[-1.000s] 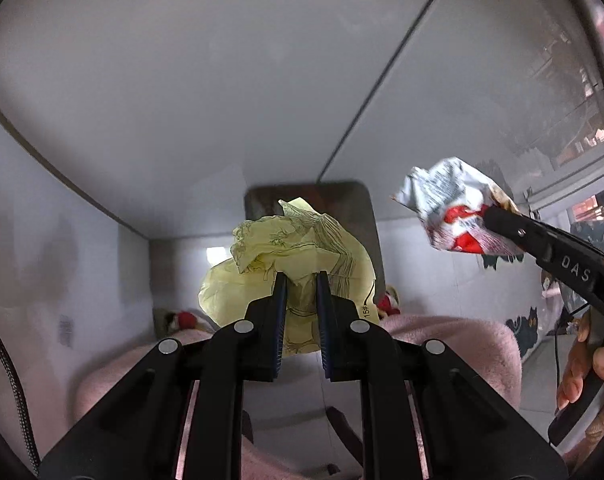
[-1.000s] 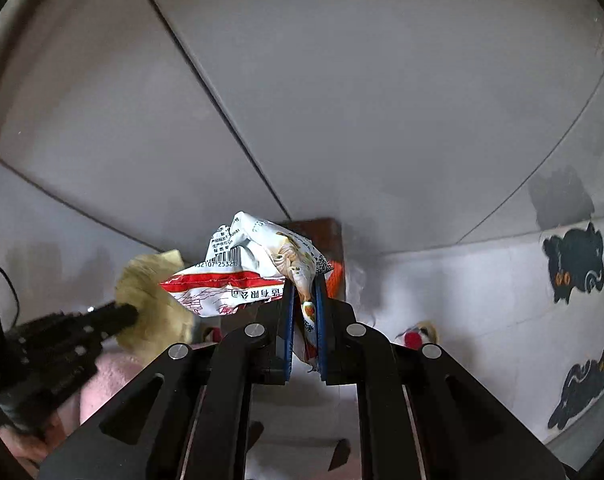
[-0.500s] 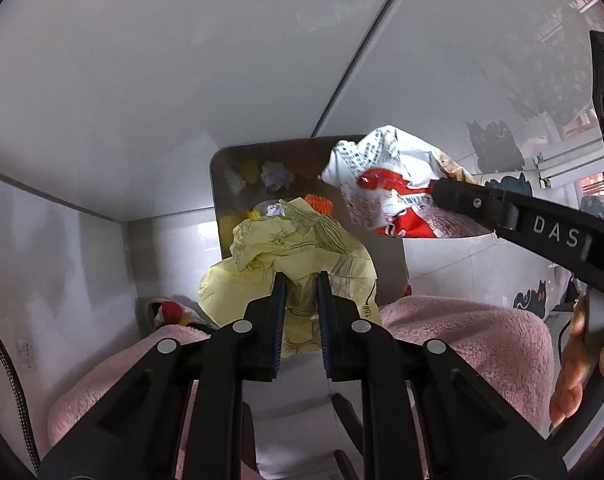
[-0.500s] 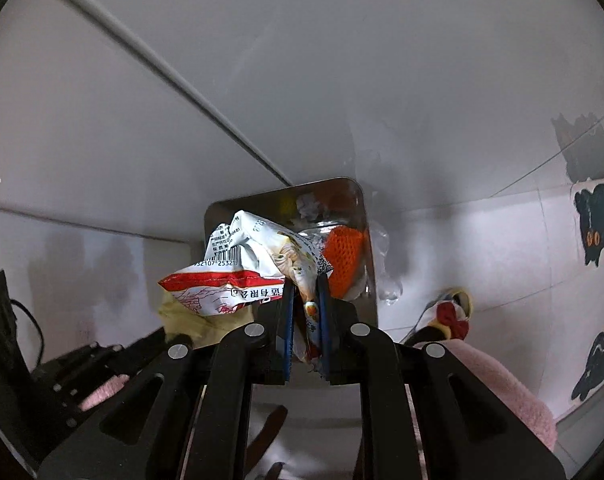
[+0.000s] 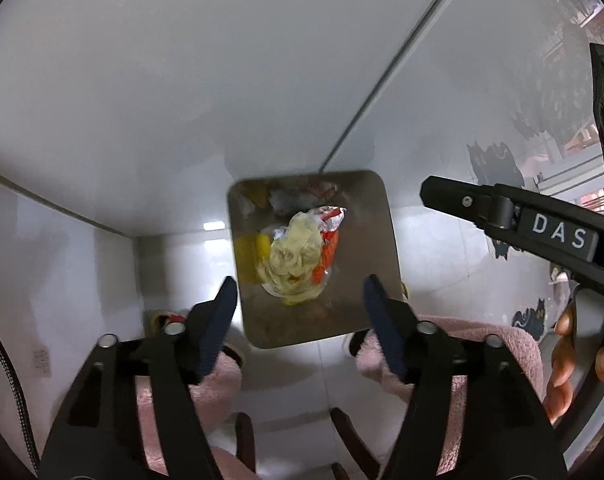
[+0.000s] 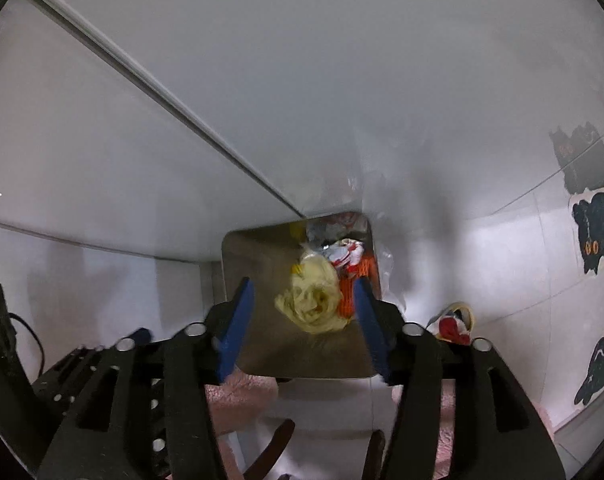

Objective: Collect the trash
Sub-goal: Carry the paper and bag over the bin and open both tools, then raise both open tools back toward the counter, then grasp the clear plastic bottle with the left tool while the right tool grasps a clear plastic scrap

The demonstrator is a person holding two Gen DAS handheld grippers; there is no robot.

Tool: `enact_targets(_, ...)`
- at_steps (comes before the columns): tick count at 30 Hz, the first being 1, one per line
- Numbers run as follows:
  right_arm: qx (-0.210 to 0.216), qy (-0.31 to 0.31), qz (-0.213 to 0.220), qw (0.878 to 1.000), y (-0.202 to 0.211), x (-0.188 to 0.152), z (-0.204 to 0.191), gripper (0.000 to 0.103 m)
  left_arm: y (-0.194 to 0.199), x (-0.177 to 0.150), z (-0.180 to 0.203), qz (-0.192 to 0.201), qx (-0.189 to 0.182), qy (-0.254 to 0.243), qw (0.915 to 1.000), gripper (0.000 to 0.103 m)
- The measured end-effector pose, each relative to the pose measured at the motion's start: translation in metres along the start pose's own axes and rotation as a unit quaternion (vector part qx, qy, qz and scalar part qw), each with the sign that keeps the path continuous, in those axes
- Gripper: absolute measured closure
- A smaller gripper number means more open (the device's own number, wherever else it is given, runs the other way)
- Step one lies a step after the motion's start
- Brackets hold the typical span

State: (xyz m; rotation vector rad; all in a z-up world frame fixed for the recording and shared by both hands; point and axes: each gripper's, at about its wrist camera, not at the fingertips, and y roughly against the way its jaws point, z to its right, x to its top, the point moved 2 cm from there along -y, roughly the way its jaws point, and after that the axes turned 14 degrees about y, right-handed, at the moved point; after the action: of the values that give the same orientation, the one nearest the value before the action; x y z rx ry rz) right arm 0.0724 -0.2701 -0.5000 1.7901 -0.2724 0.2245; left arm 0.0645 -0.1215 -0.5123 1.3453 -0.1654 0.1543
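Opening above the square metal bin (image 5: 382,240), both grippers' jaws are seen empty; crumpled yellow paper (image 5: 292,258) lies inside.

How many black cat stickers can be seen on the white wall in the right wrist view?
3: one cat sticker at the upper right, one just below it, and one lower down near the frame edge. Others may lie out of frame.

Both claws aimed steeply downward, jaws opening.
Left claw (image 5: 298,298): blue pads spread, nothing between them. Right claw (image 6: 304,312): jaws parting, likewise empty; its black finger reaches in from the side, bare fingers (image 5: 562,364) curled on the handle.
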Motion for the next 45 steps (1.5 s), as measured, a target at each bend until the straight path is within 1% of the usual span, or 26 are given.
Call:
enact_targets(3,-0.018,0.010,0.024,0.999,0.023,0.001,-0.005,0.028,0.020,-0.001,0.001,0.021,0.005,-0.007,0.9997,0.026)
enact_targets(4,-0.026,0.015,0.036,0.999,0.035,0.001,-0.007,0.025,0.030,-0.003,0.002,0.030,0.007,-0.011,0.9995,0.024)
enact_targets(5,-0.030,0.018,0.044,0.998,0.041,0.000,-0.008,0.020,0.038,-0.005,0.002,0.037,0.008,-0.014,0.9992,0.022)
enact_targets(7,-0.040,0.026,0.061,0.997,0.062,-0.001,-0.013,0.017,0.054,-0.009,0.003,0.049,0.007,-0.016,0.9986,0.017)
enact_targets(9,-0.041,0.031,0.072,0.996,0.078,-0.002,-0.017,0.010,0.070,-0.013,0.002,0.061,0.006,-0.016,0.9980,0.012)
enact_targets(11,-0.044,0.039,0.086,0.995,0.094,-0.004,-0.020,0.009,0.084,-0.014,-0.002,0.072,0.005,-0.015,0.9973,0.010)
enact_targets(14,-0.041,0.049,0.107,0.992,0.121,-0.006,-0.026,0.009,0.110,-0.015,-0.008,0.098,0.006,-0.012,0.9951,0.009)
enact_targets(18,-0.034,0.058,0.140,0.988,0.160,-0.007,-0.038,0.009,0.155,-0.018,-0.014,0.135,-0.004,-0.007,0.9908,0.009)
enact_targets(22,-0.030,0.067,0.184,0.980,0.207,-0.005,-0.049,0.009,0.206,-0.016,-0.015,0.182,-0.012,-0.006,0.9831,0.009)
enact_targets(25,-0.030,0.076,0.210,0.974,0.235,0.000,-0.056,0.009,0.242,-0.010,-0.017,0.218,-0.014,0.003,0.9758,0.009)
enact_targets(27,-0.032,0.082,0.224,0.971,0.252,0.005,-0.059,0.009,0.261,-0.004,-0.018,0.228,-0.022,0.011,0.9733,0.009)
enact_targets(29,-0.033,0.089,0.236,0.967,0.266,0.014,-0.061,0.009,0.276,0.002,-0.019,0.236,-0.027,0.014,0.9712,0.009)
enact_targets(31,-0.036,0.094,0.243,0.965,0.278,0.019,-0.062,0.009,0.294,0.013,-0.020,0.252,-0.022,0.018,0.9672,0.009)
enact_targets(37,-0.040,0.104,0.265,0.958,0.309,0.060,-0.060,0.009,0.327,0.047,-0.013,0.273,-0.017,0.017,0.9618,0.009)
enact_targets(41,-0.043,0.101,0.274,0.955,0.320,0.089,-0.057,0.009,0.337,0.069,-0.005,0.279,-0.017,0.006,0.9601,0.009)
enact_targets(45,-0.043,0.102,0.273,0.956,0.321,0.120,-0.058,0.009,0.345,0.097,-0.001,0.284,-0.019,0.012,0.9585,0.009)
